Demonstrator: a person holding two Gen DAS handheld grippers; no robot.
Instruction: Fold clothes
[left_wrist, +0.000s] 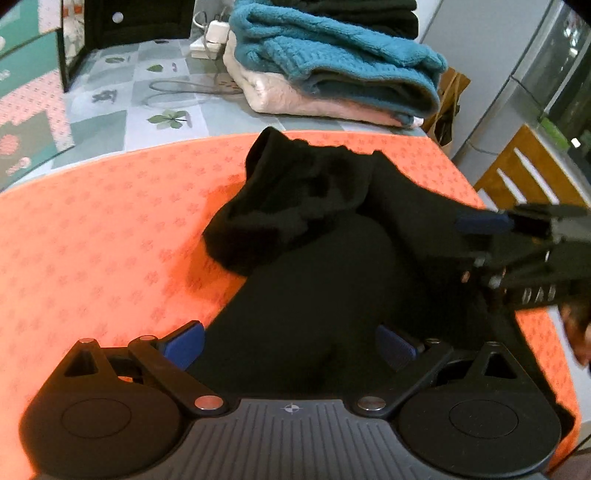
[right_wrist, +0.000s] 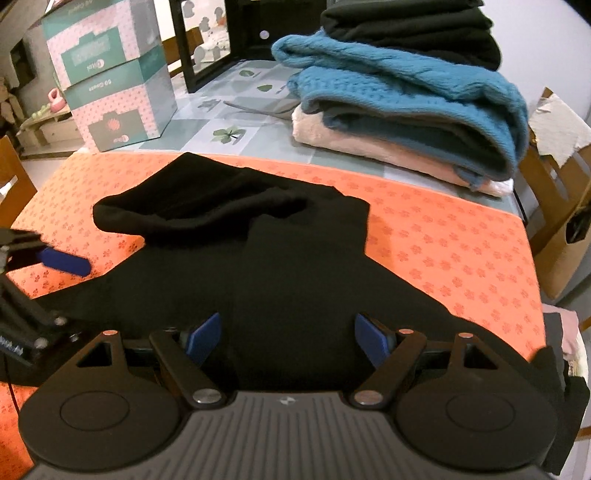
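**Inspector:** Black fabric, one garment (right_wrist: 280, 258), lying crumpled on the orange mat (right_wrist: 443, 243) at the centre of both views. State its condition.

**Assistant:** Unfolded. A bunched fold or sleeve lies across its far part, left of centre in the right wrist view. The near part spreads toward the lower edge of the frame and passes under both tools.

**Inspector:** Left hand-held gripper (left_wrist: 291, 345)?

**Assistant:** Blue pads set wide apart, low over the garment's near portion at the bottom of the left wrist view. Cloth fills the space between them; nothing is clamped.

**Inspector:** Right hand-held gripper (right_wrist: 288, 339)?

**Assistant:** Fingers likewise spread, over the garment at the bottom of its own view, nothing pinched. From the left wrist view it enters at the right edge, blurred, one blue pad (left_wrist: 484, 223) showing above the garment's right side.

**Inspector:** Surroundings?

**Assistant:** The mat lies on a table (right_wrist: 207, 122) with a leaf-pattern cover. Beyond the mat, upper right of the frame, stands a folded stack (right_wrist: 424, 110): a pale pink item at the bottom, a teal knit over it, a black item on top. At the upper left are two stacked pink-and-green boxes (right_wrist: 110, 77), with a black frame (right_wrist: 207, 48) beside them. A white charger and cable (left_wrist: 214, 33) sit left of the stack in the left wrist view.
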